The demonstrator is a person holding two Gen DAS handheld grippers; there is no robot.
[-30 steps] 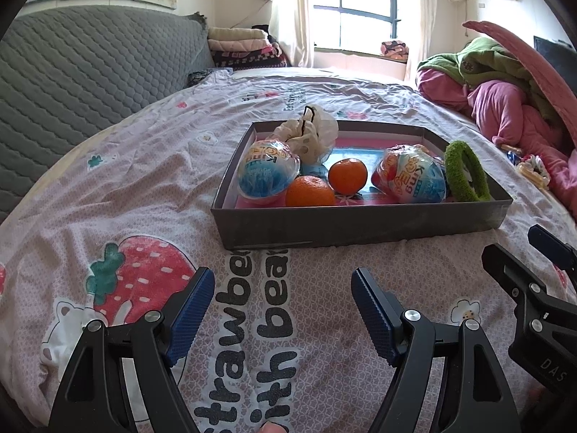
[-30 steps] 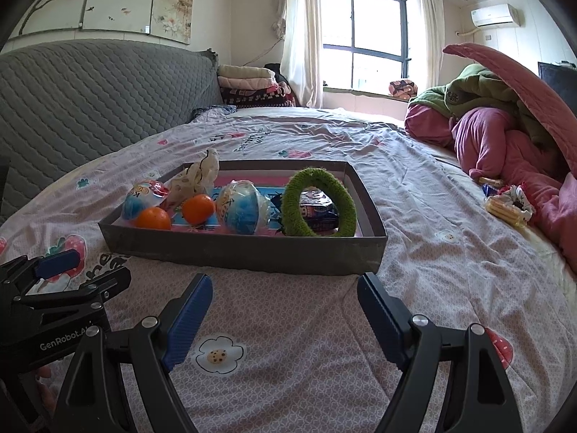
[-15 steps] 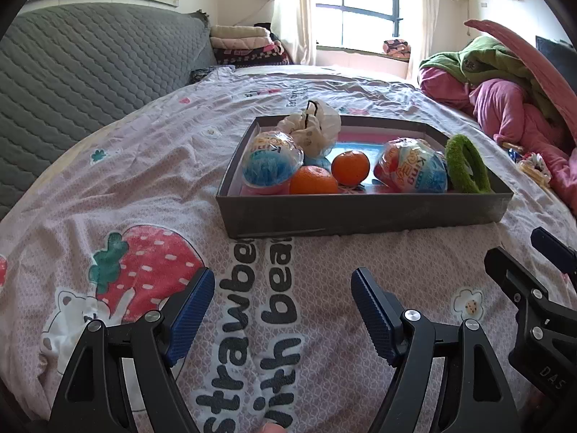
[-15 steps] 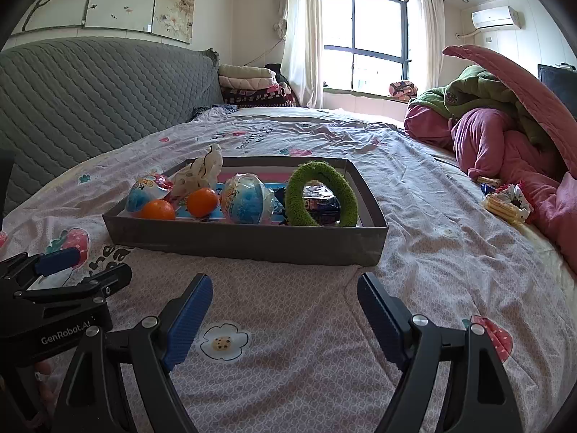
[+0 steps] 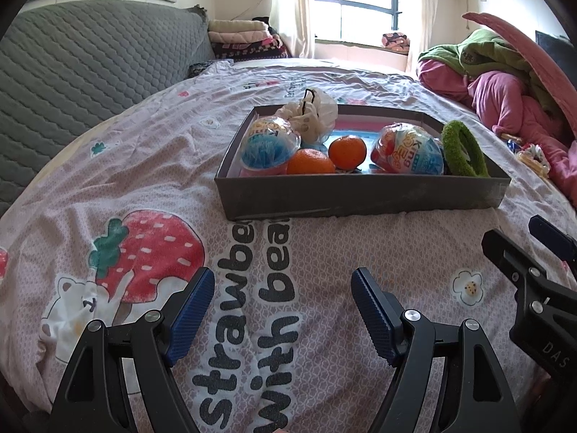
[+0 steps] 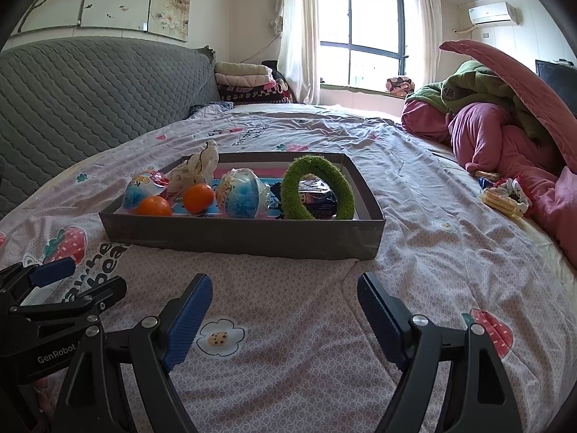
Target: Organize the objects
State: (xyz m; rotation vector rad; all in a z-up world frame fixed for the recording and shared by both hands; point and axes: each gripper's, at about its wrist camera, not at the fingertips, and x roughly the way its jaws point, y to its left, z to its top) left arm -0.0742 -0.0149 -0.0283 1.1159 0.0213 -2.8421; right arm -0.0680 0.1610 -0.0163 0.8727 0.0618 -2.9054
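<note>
A grey shallow box (image 5: 360, 196) (image 6: 241, 236) sits on the bed. It holds two oranges (image 5: 311, 162) (image 6: 197, 197), two wrapped toy eggs (image 5: 407, 151) (image 6: 242, 197), a tied white bag (image 5: 309, 115) (image 6: 196, 171), a green fuzzy ring (image 5: 463, 149) (image 6: 317, 189) and a dark packet (image 6: 317, 198). My left gripper (image 5: 283, 310) is open and empty, over the bedsheet in front of the box. My right gripper (image 6: 285, 315) is open and empty, also in front of the box, to the right of the left one.
A grey quilted headboard (image 5: 83, 61) runs along the left. A pile of pink and green bedding (image 6: 505, 122) lies at the right. Small wrapped items (image 6: 505, 195) lie on the sheet beside the pile. Folded blankets (image 6: 249, 79) are stacked at the back.
Both grippers have drawn back and a little up from the box, which now looks slightly farther away. Both stay open and empty.
</note>
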